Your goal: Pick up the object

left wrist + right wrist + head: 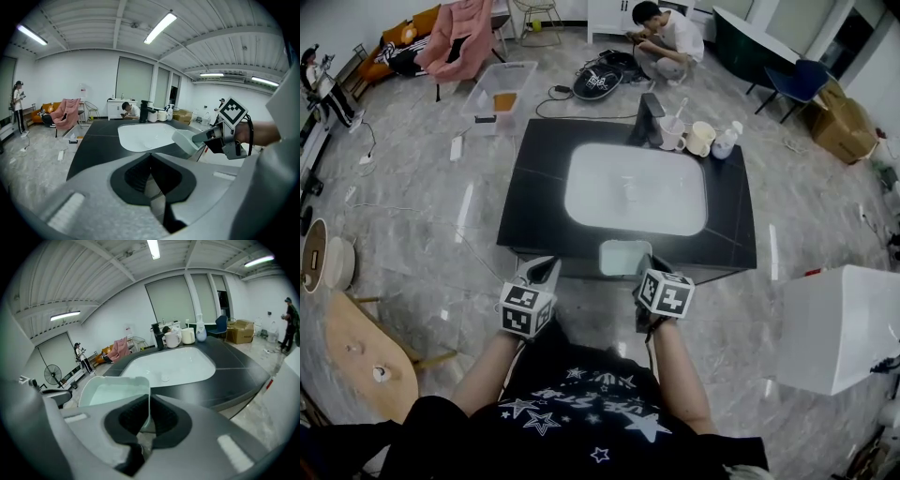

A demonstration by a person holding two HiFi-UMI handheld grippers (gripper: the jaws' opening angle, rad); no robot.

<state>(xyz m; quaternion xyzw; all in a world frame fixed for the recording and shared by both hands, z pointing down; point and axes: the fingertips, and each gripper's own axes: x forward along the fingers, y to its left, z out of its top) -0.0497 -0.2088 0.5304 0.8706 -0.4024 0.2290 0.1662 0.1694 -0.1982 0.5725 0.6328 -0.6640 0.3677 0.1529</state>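
A pale green square container (623,256) hangs at the near edge of the black table (534,187). My right gripper (643,265) is shut on its right wall. In the right gripper view the thin wall of the container (115,390) runs straight down between the pads of the right gripper (147,416). My left gripper (547,269) hovers just left of the container, apart from it. In the left gripper view the left gripper (151,160) has its dark pads meeting, with nothing between them. That view also shows the container (187,139) held by the right gripper (220,136).
A white oval basin (636,187) is set into the table's middle. Mugs (699,138), a bottle (727,141) and a black machine (649,120) stand along the far edge. A person squats on the floor beyond. A white box (839,323) stands at right, a wooden table (356,347) at left.
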